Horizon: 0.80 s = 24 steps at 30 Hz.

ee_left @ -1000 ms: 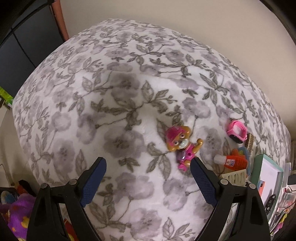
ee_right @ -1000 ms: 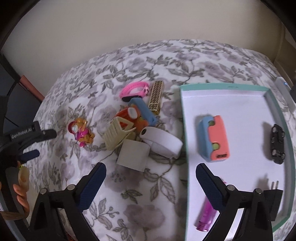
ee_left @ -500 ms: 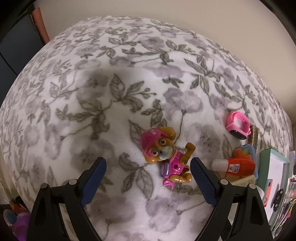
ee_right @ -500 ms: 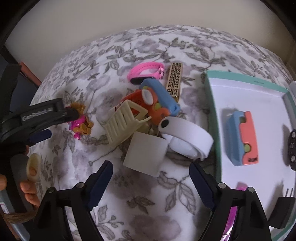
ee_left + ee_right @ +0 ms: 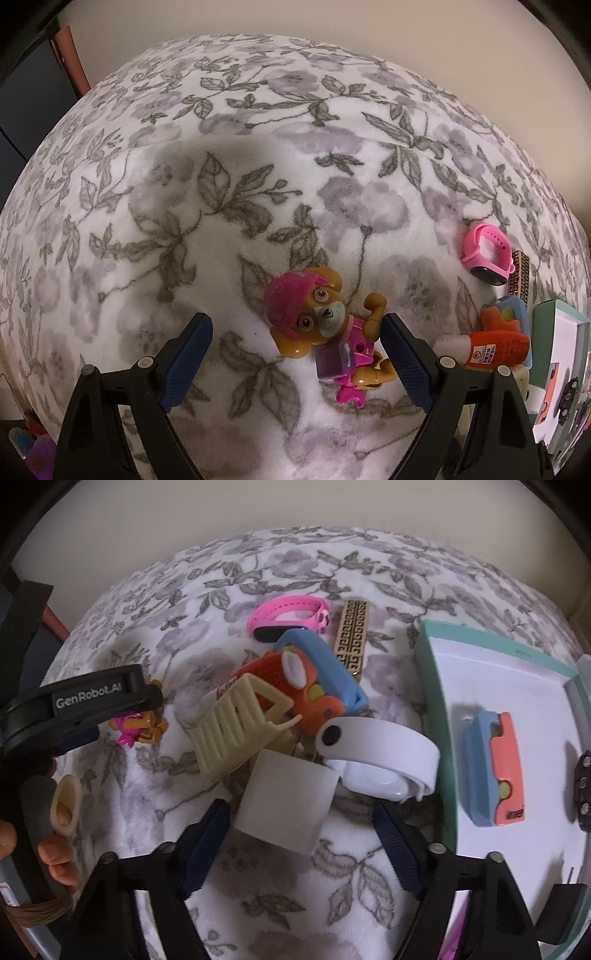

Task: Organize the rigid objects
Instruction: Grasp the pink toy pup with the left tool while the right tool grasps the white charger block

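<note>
Toys and small hard things are lying on the flowered blanket (image 5: 258,568), and most of them are making one pile just to the left of the teal-rimmed tray (image 5: 430,686). In this pile I am seeing a white cube-shaped block (image 5: 284,805), a cream comb-like clip (image 5: 236,727), an orange and blue toy (image 5: 317,679), a white band (image 5: 384,753), a pink watch (image 5: 291,614) and a gold patterned bar (image 5: 352,635). Inside the tray a blue and coral case (image 5: 493,771) is already resting.

The right gripper (image 5: 303,845) is standing around the white block; its jaws have just been closing, but the pads are not yet pressing on the block, so it is holding nothing. The left gripper (image 5: 295,354) is wide open over the dog figure (image 5: 325,336), which is lying alone, well to the left of the tray. The figure is sitting close to the right pad and far from the left pad.

Some risks from here, in my judgement:
- The block is turned a little against the jaws, so the pads may be catching its corners and it may be twisting out.
- The blanket is soft, so pressing down may be sinking the block or moving the clip and the band that are touching it.
- The figure is off-centre and uneven in shape, so closing may be pushing it sideways or pinching only one arm.
</note>
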Motion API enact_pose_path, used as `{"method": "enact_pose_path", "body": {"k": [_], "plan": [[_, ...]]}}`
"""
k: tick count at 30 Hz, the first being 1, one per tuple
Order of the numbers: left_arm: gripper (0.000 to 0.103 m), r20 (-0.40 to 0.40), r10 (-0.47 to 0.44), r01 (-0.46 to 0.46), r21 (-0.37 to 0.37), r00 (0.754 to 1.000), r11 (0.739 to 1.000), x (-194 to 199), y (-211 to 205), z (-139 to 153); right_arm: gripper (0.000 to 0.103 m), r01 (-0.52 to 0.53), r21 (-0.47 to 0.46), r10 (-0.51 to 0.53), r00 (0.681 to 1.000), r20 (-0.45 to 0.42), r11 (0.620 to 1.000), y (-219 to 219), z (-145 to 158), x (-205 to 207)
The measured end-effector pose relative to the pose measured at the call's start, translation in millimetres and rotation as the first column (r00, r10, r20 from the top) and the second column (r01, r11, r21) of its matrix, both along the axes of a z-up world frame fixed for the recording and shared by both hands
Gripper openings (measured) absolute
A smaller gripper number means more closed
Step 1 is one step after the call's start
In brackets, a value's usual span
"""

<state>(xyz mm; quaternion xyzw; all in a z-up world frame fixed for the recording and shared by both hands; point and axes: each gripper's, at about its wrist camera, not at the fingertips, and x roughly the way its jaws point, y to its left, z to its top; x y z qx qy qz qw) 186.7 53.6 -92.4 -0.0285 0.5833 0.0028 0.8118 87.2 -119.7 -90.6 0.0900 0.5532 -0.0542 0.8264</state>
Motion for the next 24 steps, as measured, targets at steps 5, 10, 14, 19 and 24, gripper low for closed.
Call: {"method": "enact_pose_path", "body": {"k": [5, 10, 14, 19, 24], "plan": [[0.074, -0.001, -0.031, 0.031, -0.015, 1.0, 0.999, 2, -10, 1, 0.054, 0.019, 0.011, -0.019, 1.0, 0.008, 1.0, -8, 3, -4], [0.065, 0.002, -0.062, 0.062, 0.011, 0.998, 0.998, -1, -19, 3, 0.045, -0.003, 0.031, 0.003, 1.0, 0.011, 1.0, -5, 4, -5], [0.064, -0.016, -0.051, 0.051, 0.021, 0.999, 0.998, 0, -19, 5, 0.045, -0.01, 0.039, 0.01, 1.0, 0.007, 0.999, -5, 4, -7], [0.064, -0.004, -0.041, 0.041, 0.036, 0.999, 0.999, -2, -17, 18, 0.045, 0.007, 0.097, -0.007, 1.0, 0.01, 0.995, -14, 9, -14], [0.064, 0.039, -0.046, 0.045, 0.041, 0.998, 0.998, -11, -18, 41, 0.045, 0.01, 0.116, -0.015, 0.999, 0.035, 0.993, -19, 23, -21]]}}
